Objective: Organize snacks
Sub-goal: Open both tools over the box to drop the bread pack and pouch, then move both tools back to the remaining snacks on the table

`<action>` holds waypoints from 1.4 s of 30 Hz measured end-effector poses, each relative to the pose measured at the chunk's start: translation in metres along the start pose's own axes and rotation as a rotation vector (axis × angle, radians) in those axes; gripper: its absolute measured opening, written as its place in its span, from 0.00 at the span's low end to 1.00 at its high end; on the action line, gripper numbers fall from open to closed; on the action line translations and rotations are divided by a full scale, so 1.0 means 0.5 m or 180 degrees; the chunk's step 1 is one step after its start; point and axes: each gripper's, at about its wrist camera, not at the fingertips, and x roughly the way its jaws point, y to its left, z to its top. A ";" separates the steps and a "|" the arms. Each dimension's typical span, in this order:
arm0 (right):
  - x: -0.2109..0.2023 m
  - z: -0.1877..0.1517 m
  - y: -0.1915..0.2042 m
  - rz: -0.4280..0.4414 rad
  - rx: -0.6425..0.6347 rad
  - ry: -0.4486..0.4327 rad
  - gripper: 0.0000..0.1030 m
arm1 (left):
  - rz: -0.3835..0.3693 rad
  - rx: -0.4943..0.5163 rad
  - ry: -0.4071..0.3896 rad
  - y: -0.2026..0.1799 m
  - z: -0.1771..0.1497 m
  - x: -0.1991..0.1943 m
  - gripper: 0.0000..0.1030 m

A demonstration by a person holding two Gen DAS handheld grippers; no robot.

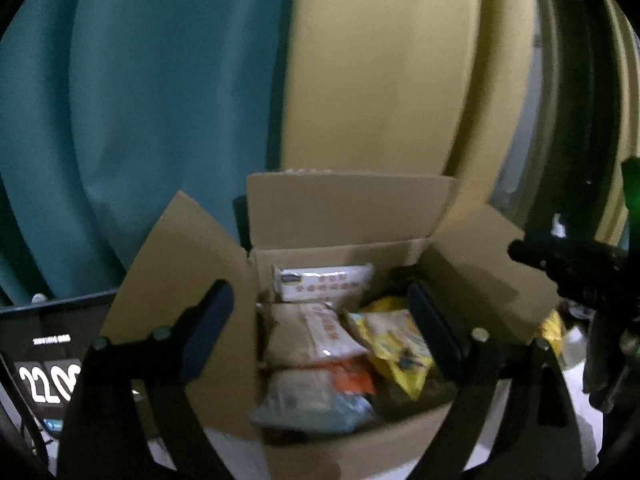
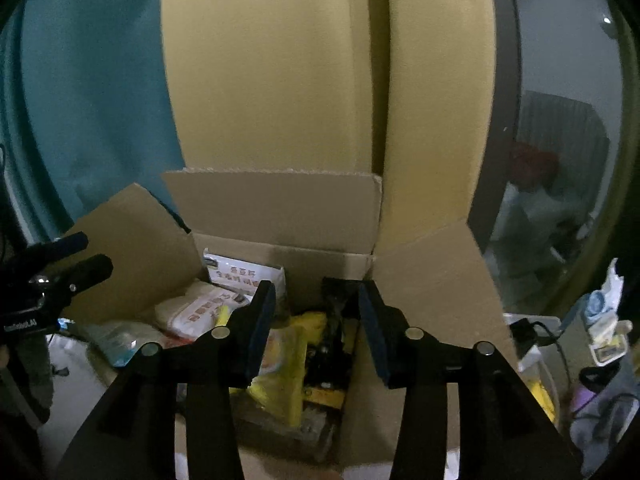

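Right now both grippers hang over an open cardboard box [image 1: 352, 444] whose flaps stand up on the far side and splay to left and right. Its floor is packed with snack packets. A white packet with red print [image 1: 322, 282] leans against the far wall, a pale packet with orange lettering [image 1: 316, 334] lies just in front of it, and a bluish packet [image 1: 316, 400] lies nearest the camera. A yellow packet [image 1: 394, 346] sits beside these on the right.

The left gripper [image 1: 320, 332] has its jaws spread wide, nothing between the pads. They frame the pale and bluish packets from above without touching them (the picture is blurred, so finer detail is lost).

The right gripper [image 2: 316, 328] stands partly open, its pads apart and empty, above the yellow packet and some dark packets [image 2: 332, 356] in the box's right half. The left gripper shows at the left edge of that view, beside the left flap.

Behind the box hang a teal curtain [image 1: 132, 100] and a tan panel [image 1: 384, 68].
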 end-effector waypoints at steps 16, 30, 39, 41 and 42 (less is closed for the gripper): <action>-0.260 -0.095 -0.002 -0.0175 0.0015 -0.0134 0.45 | -0.0256 0.0121 -0.0111 -0.104 -0.068 -0.209 0.87; -0.372 -0.306 -0.046 -0.0278 0.0413 0.0174 0.68 | -0.0536 0.0098 0.0446 -0.180 -0.262 -0.250 0.87; -0.407 -0.459 -0.071 -0.0217 0.0567 0.0521 0.76 | -0.0688 0.0191 0.0909 -0.251 -0.389 -0.246 0.87; -0.416 -0.494 -0.077 -0.0202 0.0619 0.0592 0.77 | -0.0695 0.0211 0.0961 -0.263 -0.411 -0.249 0.87; -0.418 -0.511 -0.081 -0.0191 0.0660 0.0627 0.78 | -0.0701 0.0223 0.0988 -0.266 -0.419 -0.249 0.87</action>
